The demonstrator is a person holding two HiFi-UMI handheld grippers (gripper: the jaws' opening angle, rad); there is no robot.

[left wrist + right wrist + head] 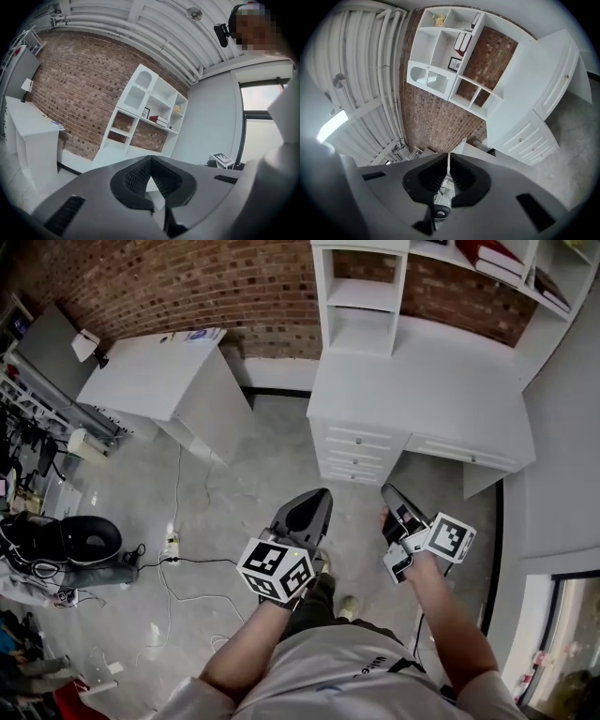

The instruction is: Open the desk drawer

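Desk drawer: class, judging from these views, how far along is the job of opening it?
Done: nothing; the three stacked drawers and wide drawer sit flush in the desk. In hand: left gripper and right gripper, jaws together and empty, are short of the desk. Left: reach a knob, grip, pull.

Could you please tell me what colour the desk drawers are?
The drawers are white, matching the desk; the head view shows them best.

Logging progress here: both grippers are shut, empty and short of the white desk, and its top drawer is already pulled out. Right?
Not the drawer. The head view shows the three stacked drawers flush with the front of the desk, none pulled out. The left gripper and right gripper are indeed shut, empty and short of it.
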